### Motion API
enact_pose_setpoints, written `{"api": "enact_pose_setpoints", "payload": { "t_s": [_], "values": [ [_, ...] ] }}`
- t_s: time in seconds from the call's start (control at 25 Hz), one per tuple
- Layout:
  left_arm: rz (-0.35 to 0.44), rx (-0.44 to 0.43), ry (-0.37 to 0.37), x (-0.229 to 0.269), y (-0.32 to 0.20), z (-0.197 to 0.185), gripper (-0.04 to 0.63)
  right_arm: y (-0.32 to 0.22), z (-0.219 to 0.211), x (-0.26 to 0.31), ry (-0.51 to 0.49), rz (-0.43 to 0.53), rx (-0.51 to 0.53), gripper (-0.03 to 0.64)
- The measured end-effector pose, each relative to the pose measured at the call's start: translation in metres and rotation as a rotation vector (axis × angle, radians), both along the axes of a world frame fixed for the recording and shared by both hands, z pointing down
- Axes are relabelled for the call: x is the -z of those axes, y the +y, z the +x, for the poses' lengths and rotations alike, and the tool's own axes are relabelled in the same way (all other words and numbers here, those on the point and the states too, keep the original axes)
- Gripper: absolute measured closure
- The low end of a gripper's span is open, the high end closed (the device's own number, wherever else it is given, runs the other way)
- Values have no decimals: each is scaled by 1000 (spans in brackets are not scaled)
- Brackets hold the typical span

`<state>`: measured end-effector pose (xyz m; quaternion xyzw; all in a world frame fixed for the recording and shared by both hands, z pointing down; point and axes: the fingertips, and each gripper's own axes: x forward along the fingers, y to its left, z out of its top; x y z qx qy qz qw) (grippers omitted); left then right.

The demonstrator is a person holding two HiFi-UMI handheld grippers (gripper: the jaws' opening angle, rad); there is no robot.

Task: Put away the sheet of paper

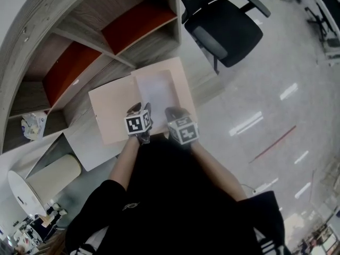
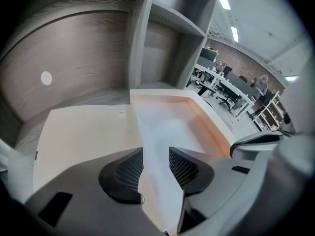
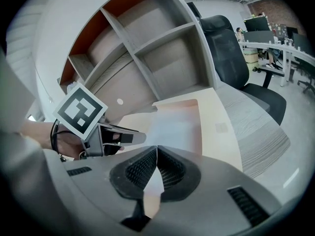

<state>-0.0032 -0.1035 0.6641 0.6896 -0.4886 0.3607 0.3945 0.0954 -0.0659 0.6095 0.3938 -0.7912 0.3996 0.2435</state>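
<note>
Left gripper view shows your left gripper (image 2: 156,154) with its jaws spread and the sheet of paper (image 2: 165,124) running loose between the pads, while your right gripper (image 3: 156,154) is pinched tight on the sheet's near edge. Most of the sheet already lies inside the shallow peach box (image 2: 214,129), with only the near end lifted toward you. By my reading you have just to release the right gripper and let that end settle flat in the box.
</note>
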Motion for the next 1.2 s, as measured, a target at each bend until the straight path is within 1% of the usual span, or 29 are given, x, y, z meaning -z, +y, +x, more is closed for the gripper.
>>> {"api": "enact_pose_setpoints", "payload": {
  "t_s": [0.24, 0.4, 0.48, 0.72, 0.84, 1.0, 1.12, 1.2],
  "values": [
    [37, 7, 8, 17, 9, -9, 403, -4, -10, -3, -22, 17, 30, 597],
    [70, 13, 84, 31, 15, -11, 403, -8, -20, 0, -21, 32, 52, 598],
    [78, 12, 109, 35, 19, -13, 403, -9, -26, 5, -24, 45, 55, 597],
    [138, -35, 126, 49, 25, -18, 405, -4, -42, 8, -4, 77, 60, 597],
    [150, -72, 136, 55, 38, -16, 407, 6, -46, 8, 15, 80, 55, 597],
    [182, -110, 124, 62, 55, -24, 431, 13, -56, 22, 30, 122, 28, 598],
    [220, -81, 140, 72, 61, -34, 466, 16, -62, 34, 44, 164, 10, 598],
    [262, -50, 152, 83, 66, -43, 494, 21, -68, 43, 51, 199, 3, 598]
  ]
}}
